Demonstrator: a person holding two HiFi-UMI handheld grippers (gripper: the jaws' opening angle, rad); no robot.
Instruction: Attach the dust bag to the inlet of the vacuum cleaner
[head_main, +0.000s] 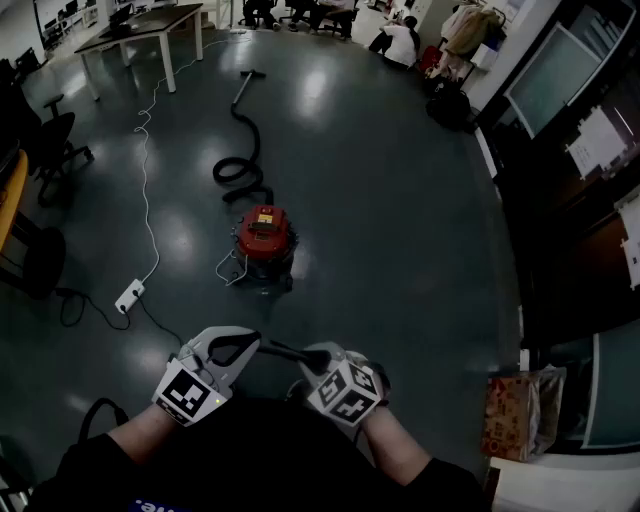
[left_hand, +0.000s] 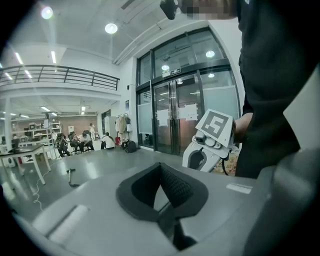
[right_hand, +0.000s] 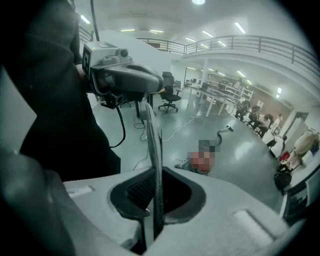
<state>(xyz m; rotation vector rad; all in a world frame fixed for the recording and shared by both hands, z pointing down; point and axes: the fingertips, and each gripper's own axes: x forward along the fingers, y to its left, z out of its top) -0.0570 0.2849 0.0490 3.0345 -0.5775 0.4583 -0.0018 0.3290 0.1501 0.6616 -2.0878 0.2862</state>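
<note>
The red vacuum cleaner (head_main: 264, 240) stands on the dark floor well ahead of me, with its black hose (head_main: 240, 150) snaking away behind it. Both grippers are held close to my body. My right gripper (right_hand: 155, 200) is shut on a thin dark strip (right_hand: 154, 150), which runs up toward the left gripper (right_hand: 160, 82). In the head view the strip (head_main: 285, 351) spans the gap between my left gripper (head_main: 255, 342) and right gripper (head_main: 305, 360). The left gripper (left_hand: 164, 197) is shut, and its own view shows nothing between the jaws. I cannot make out a dust bag as such.
A white power strip (head_main: 127, 297) with a long cable lies on the floor to the left. An office chair (head_main: 50, 145) and tables (head_main: 140, 30) stand at the back left, and people (head_main: 400, 40) sit at the far end. A cardboard box (head_main: 515, 415) is by the glass wall on the right.
</note>
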